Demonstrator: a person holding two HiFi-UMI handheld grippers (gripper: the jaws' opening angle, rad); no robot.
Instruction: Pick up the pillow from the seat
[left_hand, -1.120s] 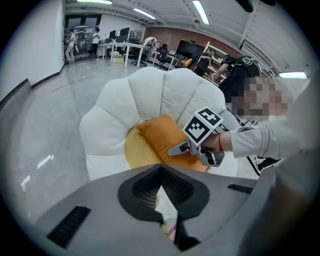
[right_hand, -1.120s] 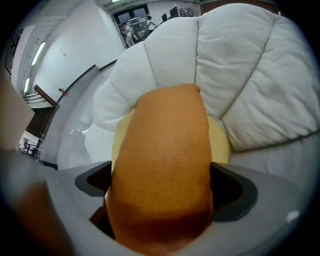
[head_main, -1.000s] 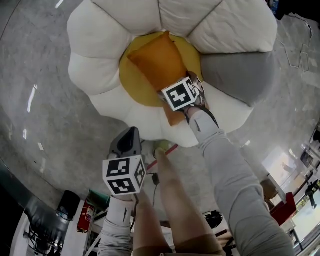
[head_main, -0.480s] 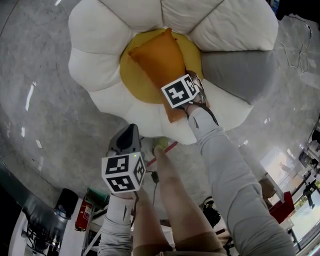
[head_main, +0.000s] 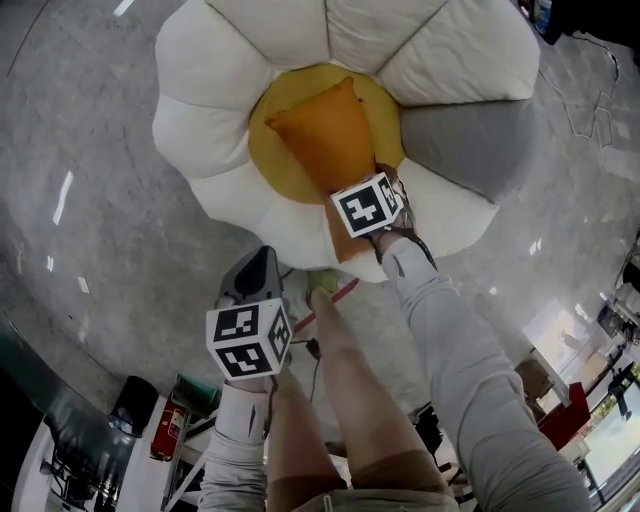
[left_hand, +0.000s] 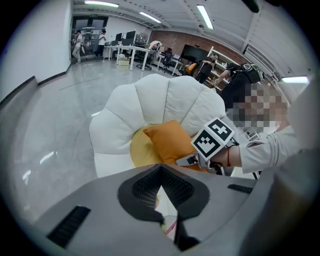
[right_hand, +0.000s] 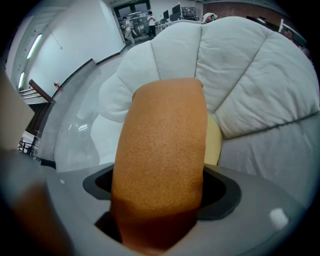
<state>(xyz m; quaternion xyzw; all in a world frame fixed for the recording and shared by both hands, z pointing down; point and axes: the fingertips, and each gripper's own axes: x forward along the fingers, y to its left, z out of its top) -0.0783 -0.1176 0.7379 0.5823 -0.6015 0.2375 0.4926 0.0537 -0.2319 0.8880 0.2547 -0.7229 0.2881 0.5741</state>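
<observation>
An orange pillow (head_main: 325, 140) lies across the yellow centre (head_main: 275, 165) of a flower-shaped seat (head_main: 200, 130) with white petals and one grey petal. My right gripper (head_main: 362, 208) sits over the pillow's near end. In the right gripper view the pillow (right_hand: 162, 150) fills the gap between the jaws, which are closing, and both dark pads (right_hand: 102, 182) touch its sides. My left gripper (head_main: 262, 265) hangs over the floor in front of the seat, apart from it. Its jaws (left_hand: 160, 167) meet with nothing between them. The left gripper view also shows the pillow (left_hand: 170, 142) and the right gripper's marker cube (left_hand: 214, 141).
Glossy grey floor (head_main: 90, 220) surrounds the seat. The person's legs and a red stick (head_main: 335, 297) are just in front of it. A red extinguisher (head_main: 168, 432) and a dark bin (head_main: 130, 405) stand lower left. A cable (head_main: 590, 90) lies upper right. Desks (left_hand: 130, 50) stand far behind.
The right gripper has stayed at the pillow's near end while the whole view has shifted slightly. The left gripper has hardly moved.
</observation>
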